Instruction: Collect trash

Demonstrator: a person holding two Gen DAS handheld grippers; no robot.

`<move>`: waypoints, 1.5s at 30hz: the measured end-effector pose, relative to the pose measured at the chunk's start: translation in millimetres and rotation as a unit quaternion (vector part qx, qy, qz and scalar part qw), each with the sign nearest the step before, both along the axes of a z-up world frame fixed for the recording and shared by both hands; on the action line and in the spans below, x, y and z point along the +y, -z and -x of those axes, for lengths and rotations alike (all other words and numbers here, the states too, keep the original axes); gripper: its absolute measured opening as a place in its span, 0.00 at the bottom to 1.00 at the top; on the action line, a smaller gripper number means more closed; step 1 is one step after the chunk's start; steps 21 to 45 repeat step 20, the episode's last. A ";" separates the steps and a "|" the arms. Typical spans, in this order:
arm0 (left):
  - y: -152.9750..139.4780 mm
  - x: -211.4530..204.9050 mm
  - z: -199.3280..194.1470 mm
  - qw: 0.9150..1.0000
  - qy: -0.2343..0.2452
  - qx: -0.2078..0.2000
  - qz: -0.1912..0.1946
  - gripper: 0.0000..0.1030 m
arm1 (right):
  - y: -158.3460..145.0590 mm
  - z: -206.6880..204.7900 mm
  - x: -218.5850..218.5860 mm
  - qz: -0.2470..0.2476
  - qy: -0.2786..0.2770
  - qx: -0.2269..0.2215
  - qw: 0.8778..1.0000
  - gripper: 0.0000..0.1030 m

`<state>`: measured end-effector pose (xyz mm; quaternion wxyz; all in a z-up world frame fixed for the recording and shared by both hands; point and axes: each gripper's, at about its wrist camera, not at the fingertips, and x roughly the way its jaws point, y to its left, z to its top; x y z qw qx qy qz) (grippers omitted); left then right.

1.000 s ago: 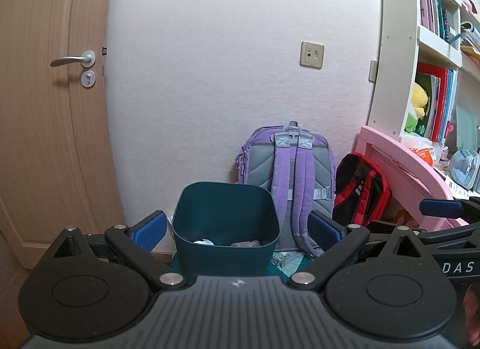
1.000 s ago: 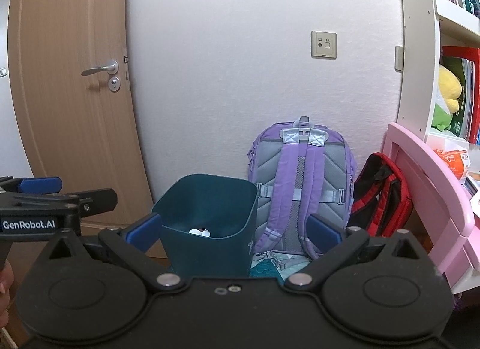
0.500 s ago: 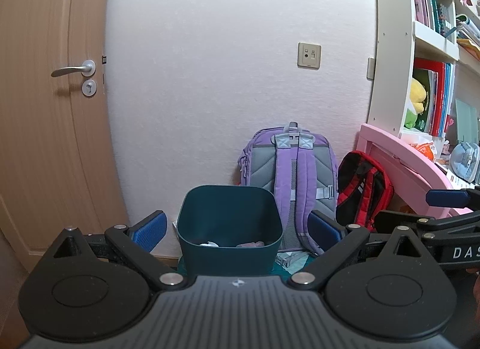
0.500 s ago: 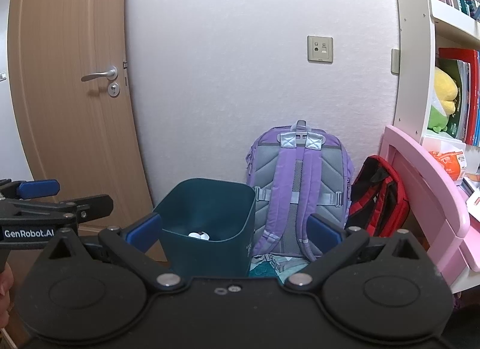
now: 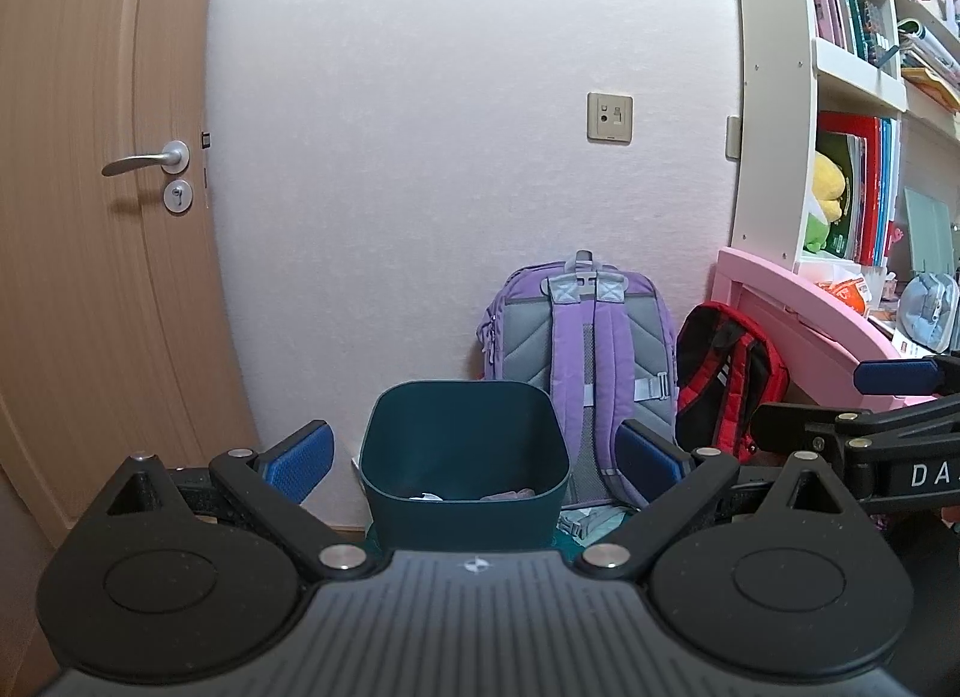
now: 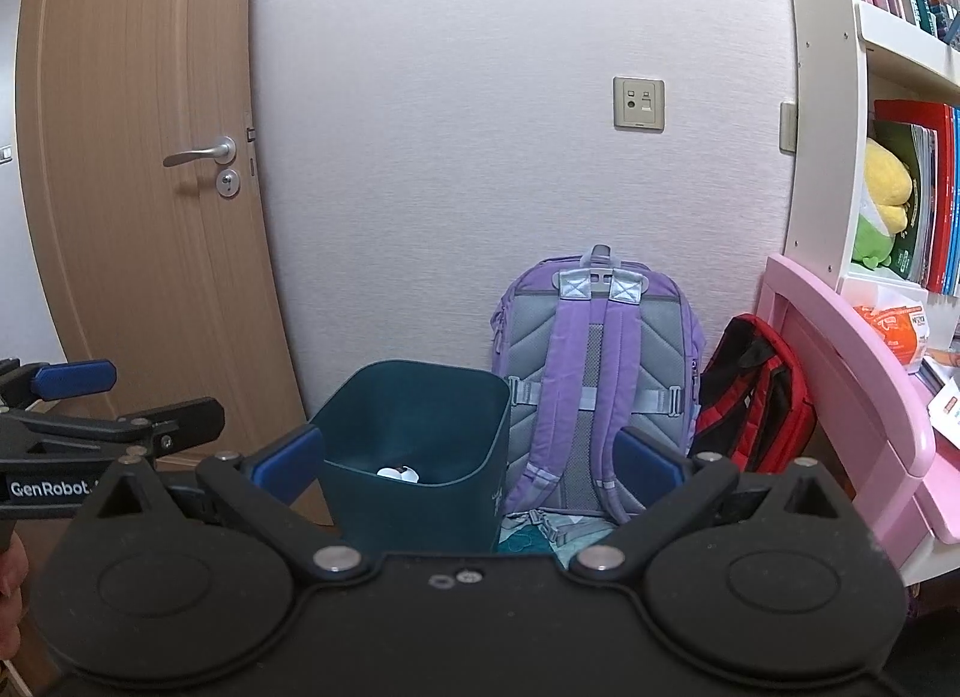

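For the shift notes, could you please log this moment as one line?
left tongs: open, empty | right tongs: open, empty | bin: on floor, scraps inside | backpack: behind bin

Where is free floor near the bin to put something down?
Free floor shows left of the bin, toward the door. Its right is crowded: the purple backpack, then the red bag against the pink desk.

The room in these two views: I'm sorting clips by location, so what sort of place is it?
Most likely a child's bedroom or study. A purple backpack leans on the wall, a pink desk stands beside a bookshelf holding books and a plush toy.
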<state>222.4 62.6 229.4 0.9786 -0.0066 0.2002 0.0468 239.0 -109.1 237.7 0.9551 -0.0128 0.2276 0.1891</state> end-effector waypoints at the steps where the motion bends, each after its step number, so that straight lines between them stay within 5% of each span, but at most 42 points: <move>1: 0.2 0.1 1.1 1.000 0.000 -0.002 0.000 0.98 | -0.1 0.2 0.2 0.001 0.000 0.000 1.000 1.00; 45: 3.9 6.5 7.5 1.000 0.002 -0.006 0.004 0.98 | 1.8 1.1 -1.5 0.002 -0.003 0.004 1.000 1.00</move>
